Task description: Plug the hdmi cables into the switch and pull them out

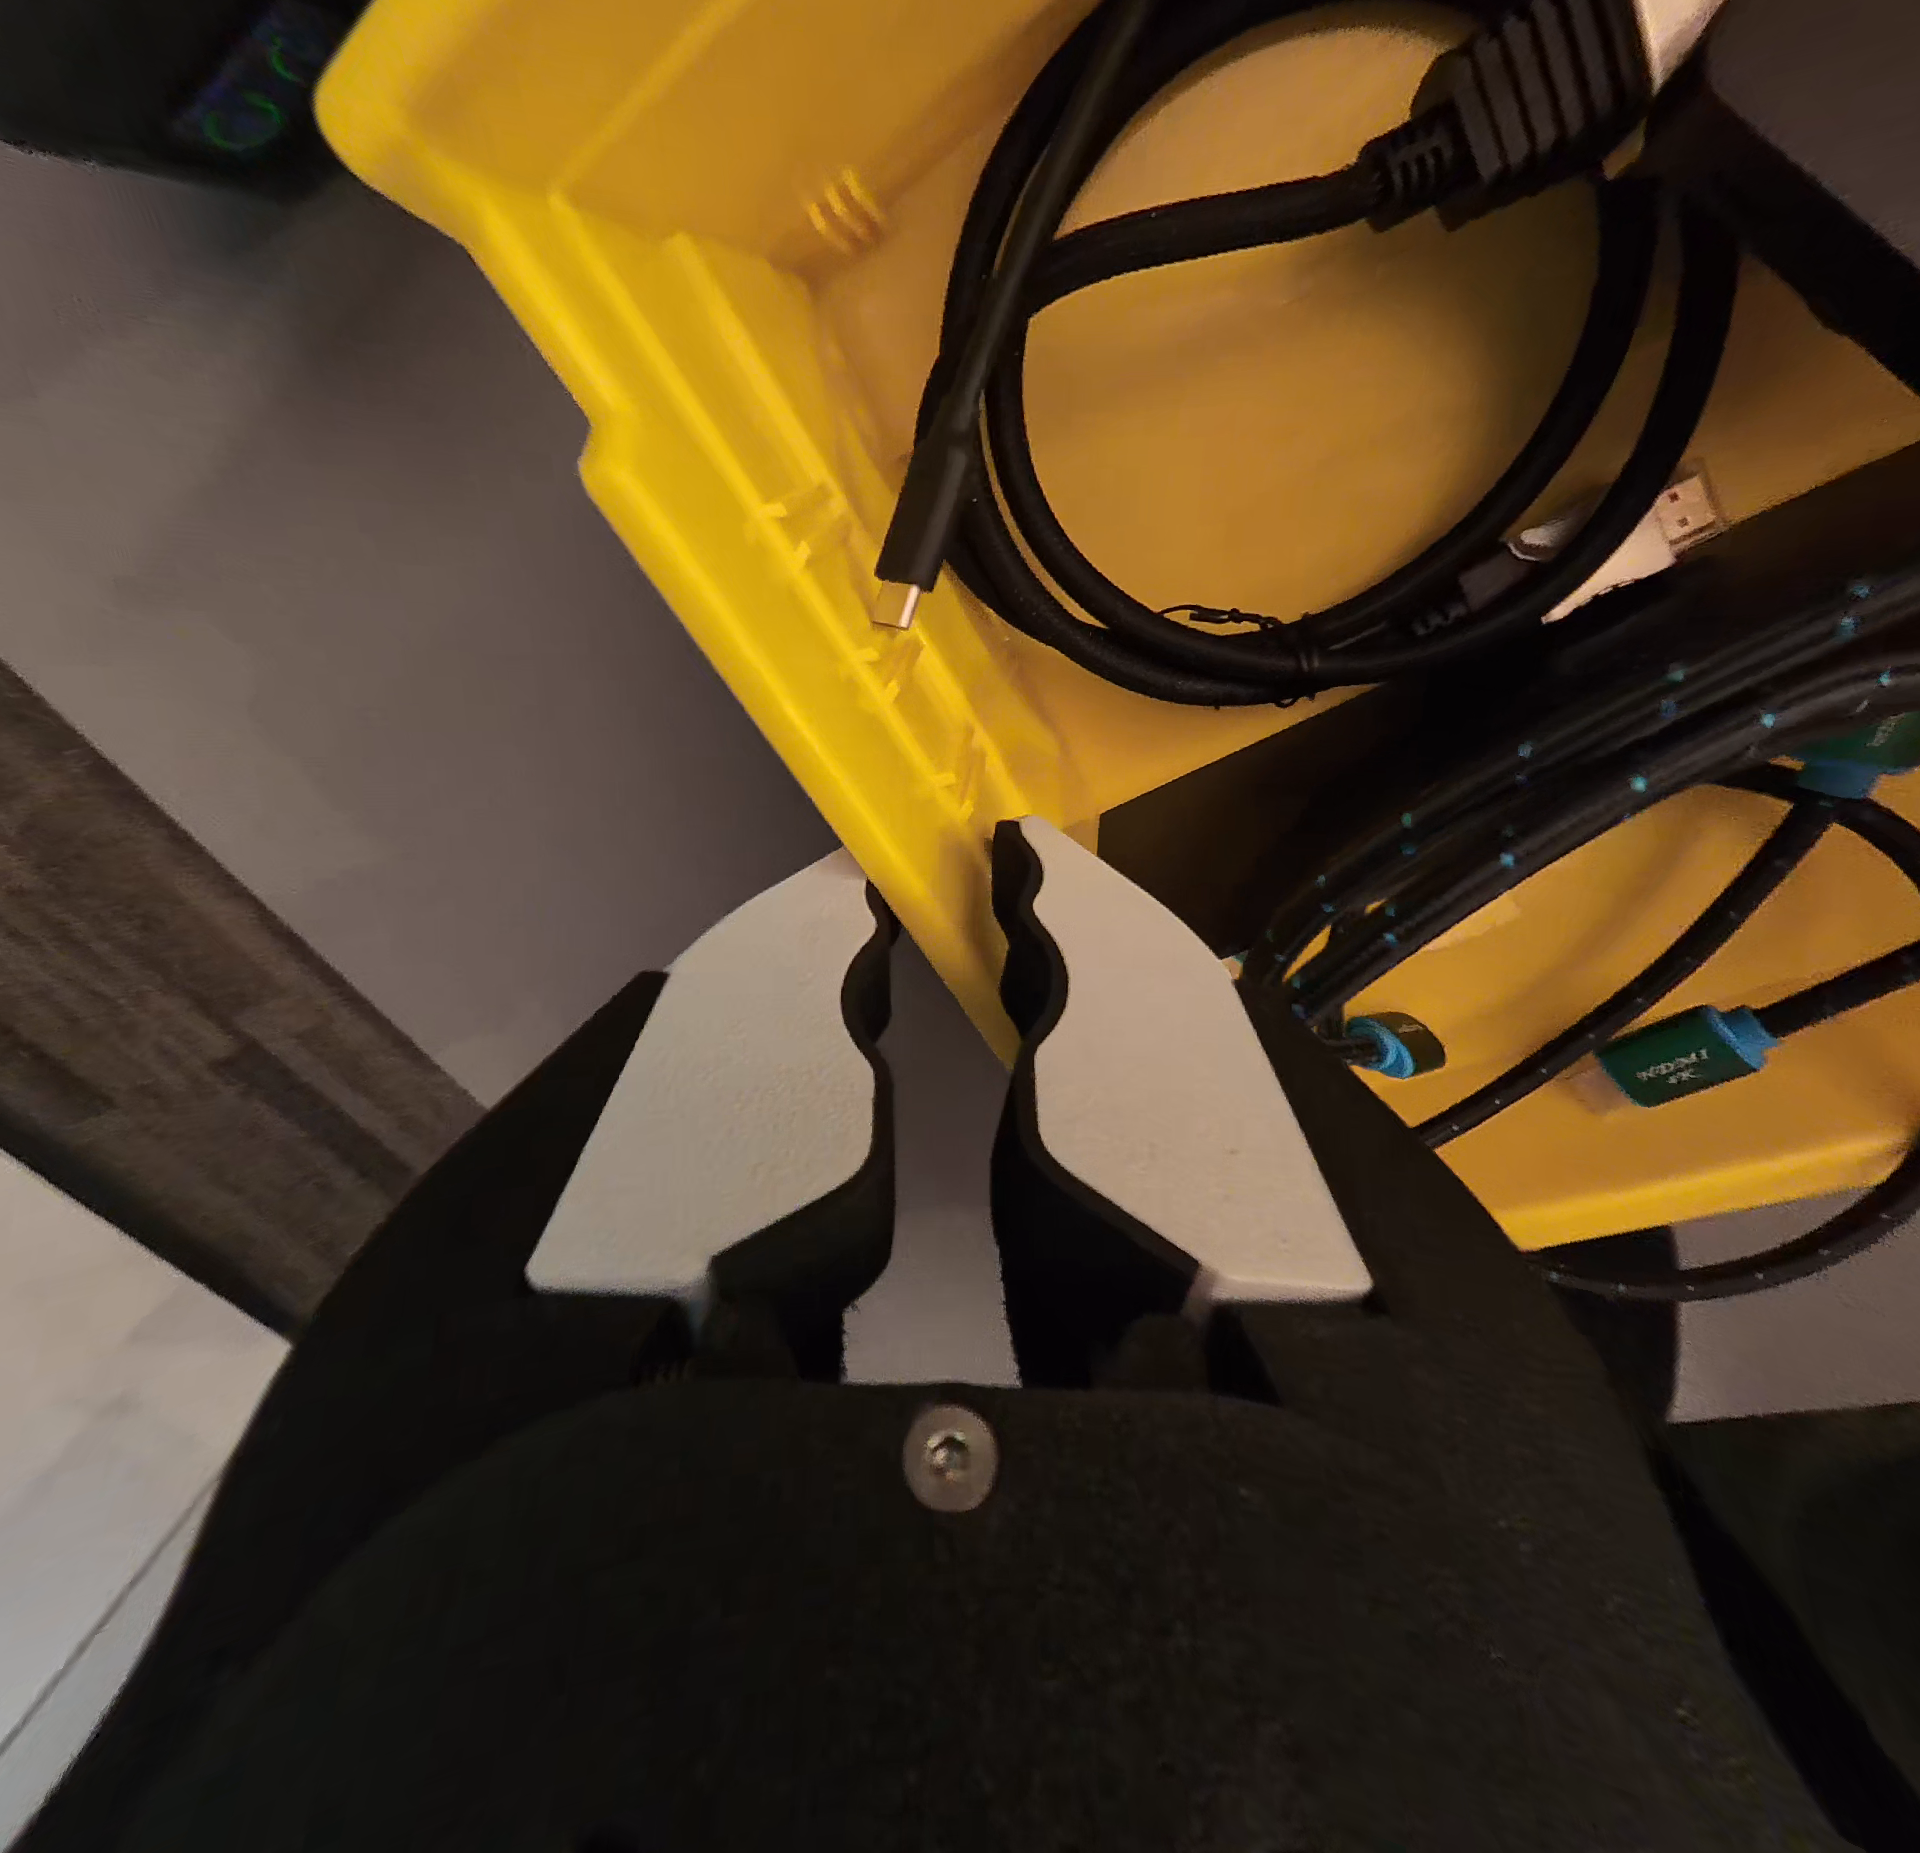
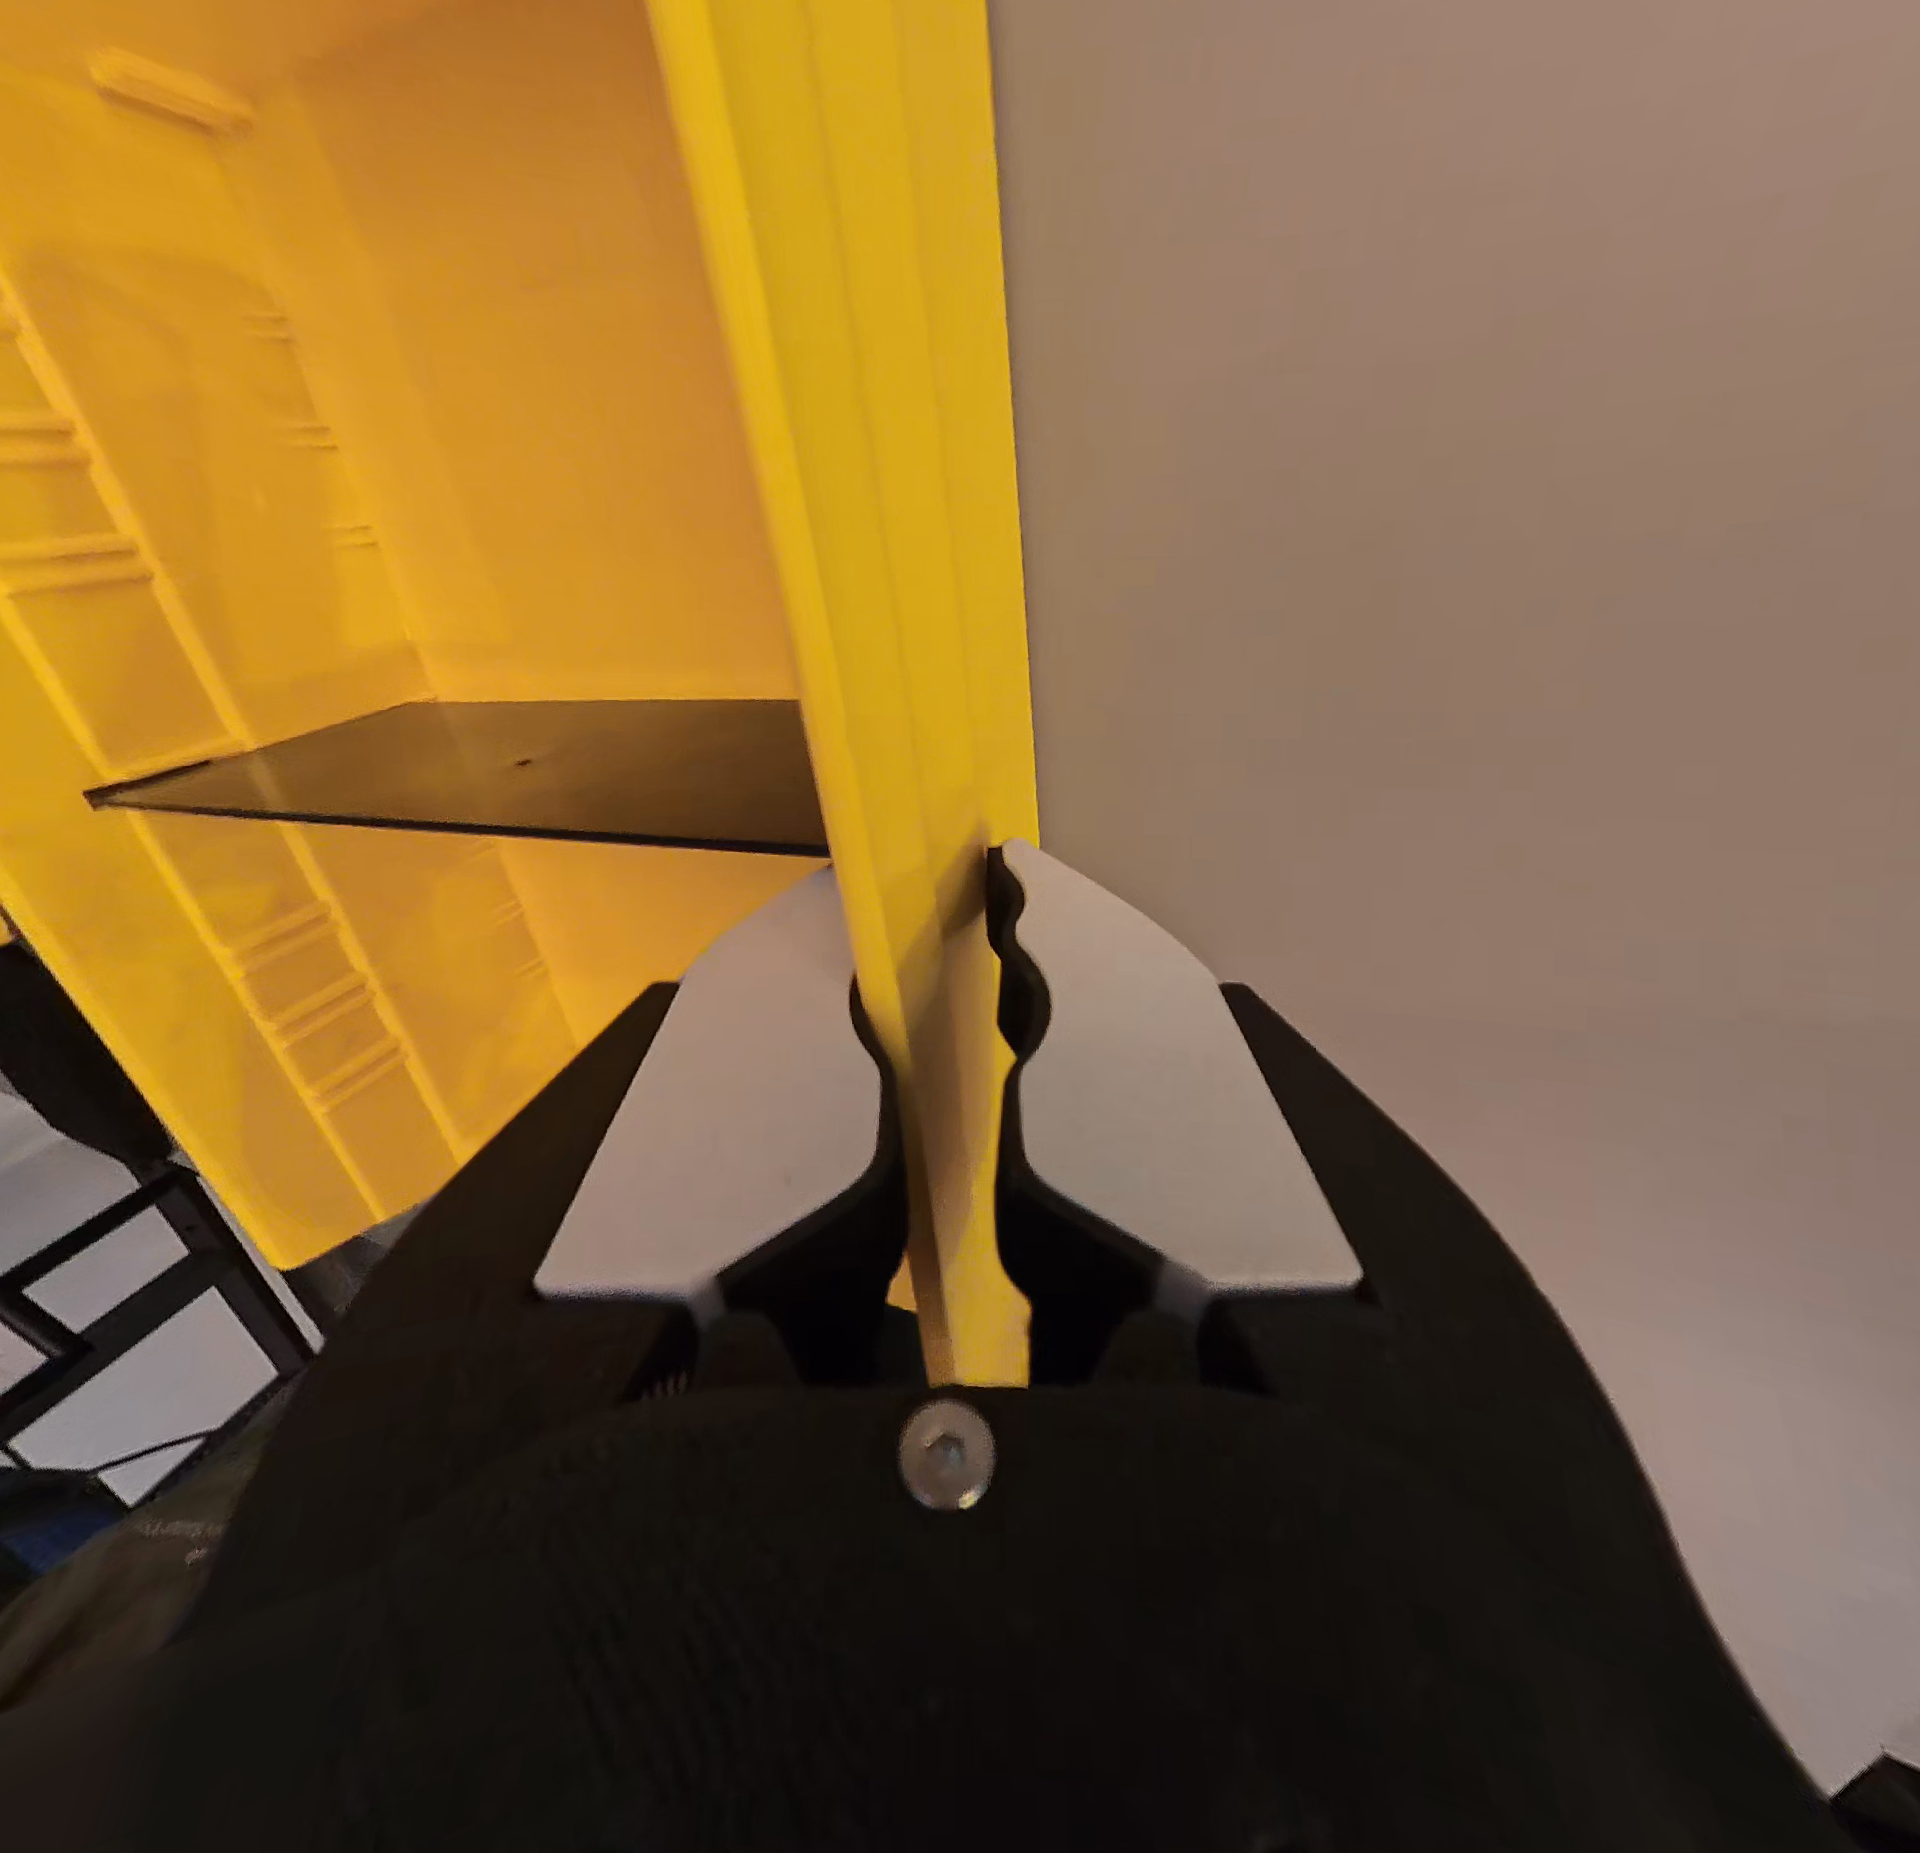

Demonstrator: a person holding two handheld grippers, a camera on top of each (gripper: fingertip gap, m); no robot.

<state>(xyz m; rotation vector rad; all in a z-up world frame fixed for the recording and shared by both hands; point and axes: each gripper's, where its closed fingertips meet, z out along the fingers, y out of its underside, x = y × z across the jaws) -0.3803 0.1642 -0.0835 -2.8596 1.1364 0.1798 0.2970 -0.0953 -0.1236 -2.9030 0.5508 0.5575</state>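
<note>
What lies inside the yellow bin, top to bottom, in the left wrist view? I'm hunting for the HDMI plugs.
Ribbed black plug → coiled black cable → black divider → green HDMI plug, all in the yellow bin.

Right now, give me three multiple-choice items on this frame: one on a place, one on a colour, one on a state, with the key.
1. Where does the coiled black cable lie?
A. inside the yellow bin
B. on the floor
C. across the left gripper

2. What colour are the housings of the HDMI plugs?
A. red
B. teal-green
C. white

3. What is the right gripper doing?
A. hanging open in the air
B. gripping a cable
C. clamped on the bin's rim

Key: 1 A, the coil rests on the bin's floor; 2 B, both plugs near the black divider show teal-green; 3 C, yellow rim fills the gap between its fingers.
</note>
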